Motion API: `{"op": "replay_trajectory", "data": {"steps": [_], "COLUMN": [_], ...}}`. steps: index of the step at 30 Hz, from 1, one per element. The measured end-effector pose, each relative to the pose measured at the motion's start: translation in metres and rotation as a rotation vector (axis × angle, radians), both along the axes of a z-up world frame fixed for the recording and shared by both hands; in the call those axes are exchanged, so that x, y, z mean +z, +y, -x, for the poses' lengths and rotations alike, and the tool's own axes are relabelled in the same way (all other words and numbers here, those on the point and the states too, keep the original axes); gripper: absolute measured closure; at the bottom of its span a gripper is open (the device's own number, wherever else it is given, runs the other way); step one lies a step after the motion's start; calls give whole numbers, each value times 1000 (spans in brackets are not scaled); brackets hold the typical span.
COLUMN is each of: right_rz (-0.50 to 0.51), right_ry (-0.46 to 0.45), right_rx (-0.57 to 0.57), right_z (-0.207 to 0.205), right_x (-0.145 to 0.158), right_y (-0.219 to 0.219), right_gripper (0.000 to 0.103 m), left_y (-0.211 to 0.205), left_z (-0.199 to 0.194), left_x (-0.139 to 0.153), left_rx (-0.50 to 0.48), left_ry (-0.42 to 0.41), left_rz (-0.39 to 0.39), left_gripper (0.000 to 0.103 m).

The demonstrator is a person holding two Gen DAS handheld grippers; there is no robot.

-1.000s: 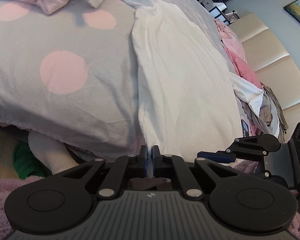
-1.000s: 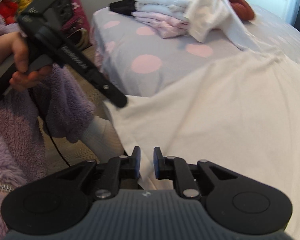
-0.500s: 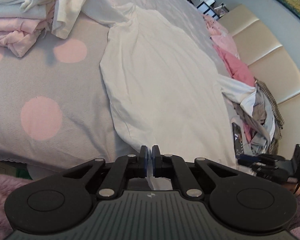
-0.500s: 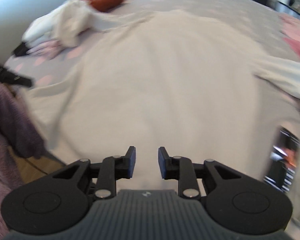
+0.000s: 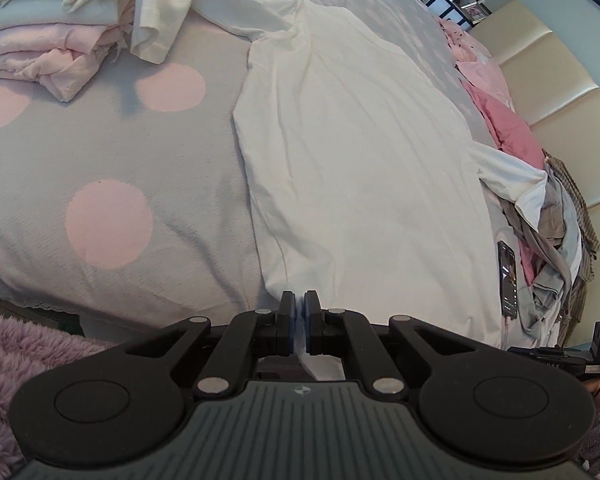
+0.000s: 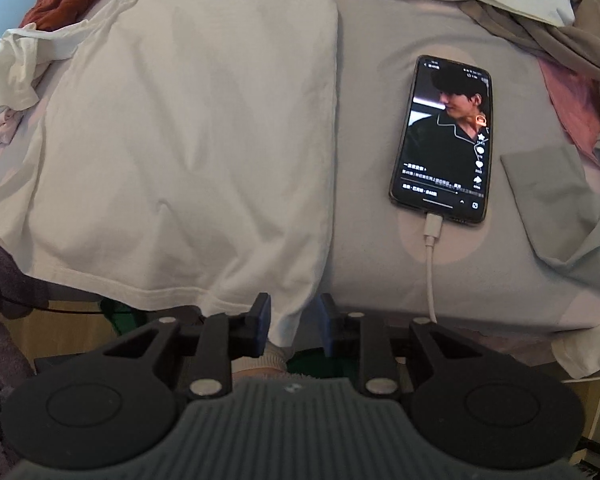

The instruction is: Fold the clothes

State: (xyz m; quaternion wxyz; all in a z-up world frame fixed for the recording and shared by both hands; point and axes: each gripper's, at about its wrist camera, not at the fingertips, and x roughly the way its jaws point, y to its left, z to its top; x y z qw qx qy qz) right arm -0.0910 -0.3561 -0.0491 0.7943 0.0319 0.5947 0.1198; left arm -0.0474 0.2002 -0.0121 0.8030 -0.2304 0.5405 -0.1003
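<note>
A white shirt (image 5: 360,160) lies spread flat on the grey bed cover with pink dots (image 5: 100,160), its hem hanging over the near edge. My left gripper (image 5: 299,304) is shut on the hem near the shirt's left bottom corner; a strip of white cloth shows between the pads. In the right wrist view the shirt (image 6: 188,140) fills the left half. My right gripper (image 6: 294,318) stands open at the right bottom corner. That corner hangs between the fingers, and the pads do not press it.
A phone (image 6: 444,140) with a lit screen lies just right of the shirt, its white cable (image 6: 431,272) running over the bed edge. Folded clothes (image 5: 40,40) are stacked at far left. A loose pile of garments (image 5: 556,240) lies at right.
My right gripper has swung along the bed edge from beside the left gripper to the shirt's other bottom corner by the phone, its jaws wider. The left gripper kept hold of the hem, rising slightly.
</note>
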Motion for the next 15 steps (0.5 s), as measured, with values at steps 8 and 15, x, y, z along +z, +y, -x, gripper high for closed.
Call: {"op": "replay_trajectory", "data": {"steps": [8,15], "right_rz": [-34,-122], "right_ry": [28,-12], "right_rx": [141,21], "right_z": [-1,8], "right_x": [-24,-18], "right_y": [30,6], "right_gripper": [100,96], "left_y": [-4,-8], "left_z": [2,-2], "left_x": [0,-1], "left_rx": [0,-16], "left_ry": [6,10], "left_rz": [-46,-49], "left_gripper": [100,100]}}
